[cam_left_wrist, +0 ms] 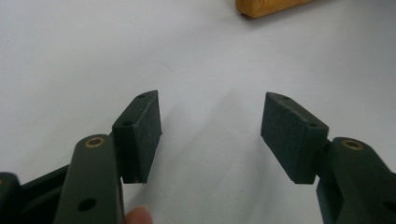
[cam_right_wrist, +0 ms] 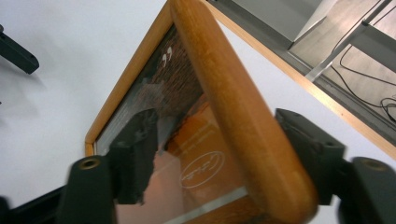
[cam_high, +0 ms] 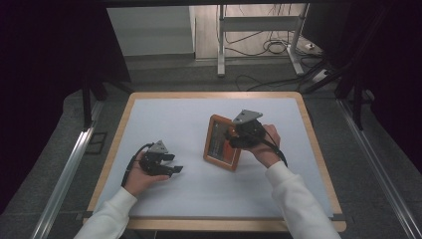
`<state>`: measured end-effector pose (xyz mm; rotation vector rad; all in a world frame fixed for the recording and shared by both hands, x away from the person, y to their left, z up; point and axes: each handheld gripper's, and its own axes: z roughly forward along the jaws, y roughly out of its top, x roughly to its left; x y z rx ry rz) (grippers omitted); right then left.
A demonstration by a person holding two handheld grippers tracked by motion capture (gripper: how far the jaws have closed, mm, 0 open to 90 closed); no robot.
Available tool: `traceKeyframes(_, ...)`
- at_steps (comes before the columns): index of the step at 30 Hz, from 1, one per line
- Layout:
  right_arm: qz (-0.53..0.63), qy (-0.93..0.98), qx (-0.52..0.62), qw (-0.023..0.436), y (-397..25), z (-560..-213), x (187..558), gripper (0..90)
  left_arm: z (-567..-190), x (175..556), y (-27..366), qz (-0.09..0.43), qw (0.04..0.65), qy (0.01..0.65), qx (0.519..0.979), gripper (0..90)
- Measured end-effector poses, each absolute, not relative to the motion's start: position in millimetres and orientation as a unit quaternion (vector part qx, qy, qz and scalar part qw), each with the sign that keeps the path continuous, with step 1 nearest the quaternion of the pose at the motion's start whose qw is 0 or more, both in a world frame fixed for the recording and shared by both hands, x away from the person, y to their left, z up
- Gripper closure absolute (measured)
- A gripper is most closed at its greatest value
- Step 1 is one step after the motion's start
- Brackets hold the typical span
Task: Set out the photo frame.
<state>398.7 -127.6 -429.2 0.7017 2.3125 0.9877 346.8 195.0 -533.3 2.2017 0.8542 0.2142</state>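
A big table with a white top and a wooden rim sits in the middle. A picture frame with a wooden edge stands tilted on it, a bit right of the middle. The right gripper holds the frame's right edge between its jaws. The left gripper rests low at the near left, well apart from the frame, its jaws wide with nothing in them.

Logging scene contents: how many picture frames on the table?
1. The wooden picture frame is right of the table's centre, tilted up, with the right gripper on its edge. None seems hidden.
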Motion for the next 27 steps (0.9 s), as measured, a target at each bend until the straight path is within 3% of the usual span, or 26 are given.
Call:
traceKeyframes(18, 0.421, 0.806, 0.319, 0.269, -166.9, -432.1, 355.7, 20.1, -533.4, 346.5, 194.2, 0.083, 0.377, 0.336, 0.859, 37.3)
traceKeyframes(22, 0.424, 0.808, 0.320, 0.254, -174.0, -440.6, 338.9, 25.8, -533.9, 346.4, 193.2, 0.084, 0.376, 0.335, 0.860, 37.3)
traceKeyframes(27, 0.429, 0.815, 0.315, 0.227, -176.9, -452.2, 321.3, 44.3, -533.7, 346.4, 193.0, 0.083, 0.373, 0.333, 0.862, 37.2)
